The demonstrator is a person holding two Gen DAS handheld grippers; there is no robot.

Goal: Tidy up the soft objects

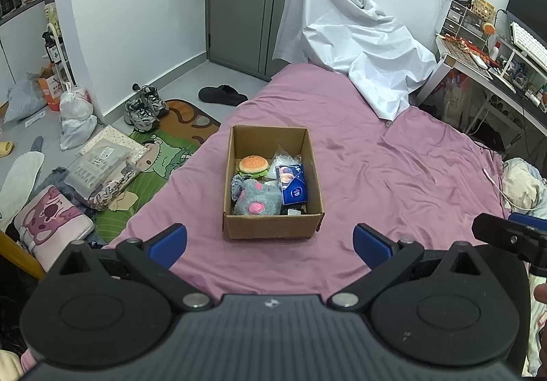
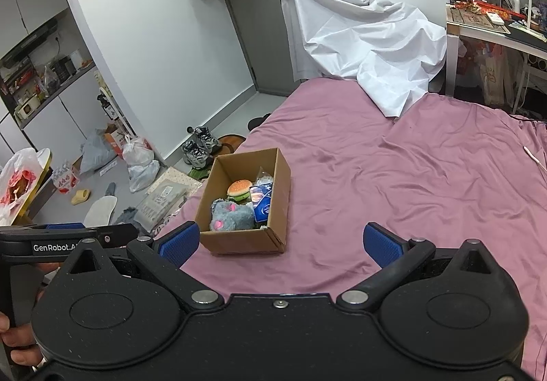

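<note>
Your left gripper (image 1: 270, 244) and right gripper (image 2: 280, 242) both hang wide open and empty, held back because the soft toys already lie gathered in the cardboard box (image 1: 271, 225). From your left gripper the box sits at twelve o'clock on the bedsheet (image 1: 393, 175), the burger plush (image 1: 253, 165) behind the grey plush (image 1: 256, 201).

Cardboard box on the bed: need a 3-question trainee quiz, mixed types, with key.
1. True or false: the cardboard box sits on the floor mat.
2. Multiple choice: which item lies at the near end of the box, closest to the grippers? A) burger toy B) grey plush toy C) blue packet
3. Fill in: the left gripper and right gripper are both ____ and hold nothing.

Key: 1. False, it sits on the pink bedsheet. 2. B. 3. open.
</note>
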